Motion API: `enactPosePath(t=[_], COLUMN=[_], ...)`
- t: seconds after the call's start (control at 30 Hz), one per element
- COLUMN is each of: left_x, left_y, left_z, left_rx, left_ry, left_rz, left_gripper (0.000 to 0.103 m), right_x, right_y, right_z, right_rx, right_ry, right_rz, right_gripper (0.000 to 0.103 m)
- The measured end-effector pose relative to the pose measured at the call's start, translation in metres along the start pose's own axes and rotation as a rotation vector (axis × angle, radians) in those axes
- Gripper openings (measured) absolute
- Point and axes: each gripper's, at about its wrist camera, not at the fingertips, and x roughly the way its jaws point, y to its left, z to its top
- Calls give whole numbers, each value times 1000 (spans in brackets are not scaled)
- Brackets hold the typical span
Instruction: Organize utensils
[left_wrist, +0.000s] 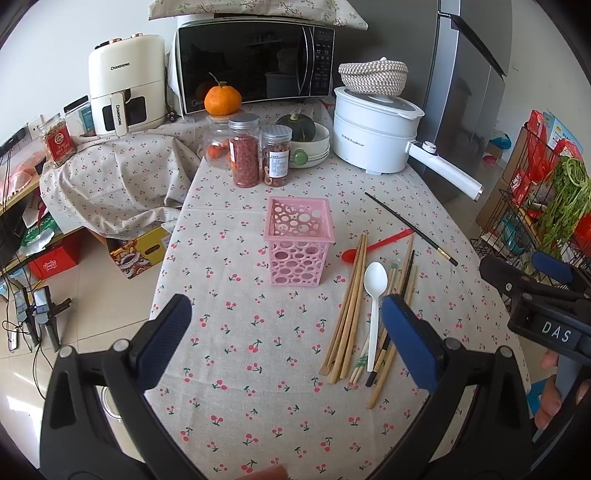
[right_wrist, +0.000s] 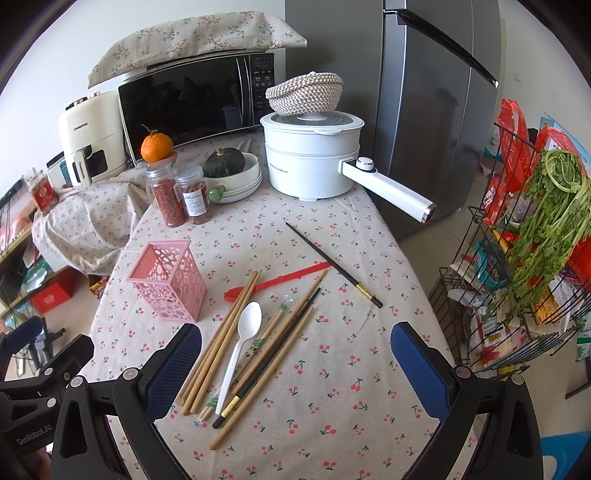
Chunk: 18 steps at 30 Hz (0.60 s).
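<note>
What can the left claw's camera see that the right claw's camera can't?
Only the left wrist view shows the yellow cartoon box on the floor and the right claw reaching in from the side, open.

Only the right wrist view shows the whole bunch of green herbs in the wire rack, and the left claw's blue pad at its left edge.

Both show the pink basket, white spoon, red spoon, wooden chopsticks, orange and white pot.

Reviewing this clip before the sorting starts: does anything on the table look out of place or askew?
One black chopstick lies alone, angled across the red spoon's handle tip, apart from the loose pile of chopsticks. The pink holder stands upright, holding nothing. No spill or damage shows.
</note>
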Motion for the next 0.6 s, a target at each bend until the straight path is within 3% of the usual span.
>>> enactPosePath(t=[0.6], left_x=[0], left_y=[-1], left_z=[-1], left_rx=[2], left_ry=[0], left_rz=[1], left_gripper=[102], right_x=[0], right_y=[0], right_z=[0], right_rx=[0], right_ry=[-2], right_rz=[-2], right_gripper=[103])
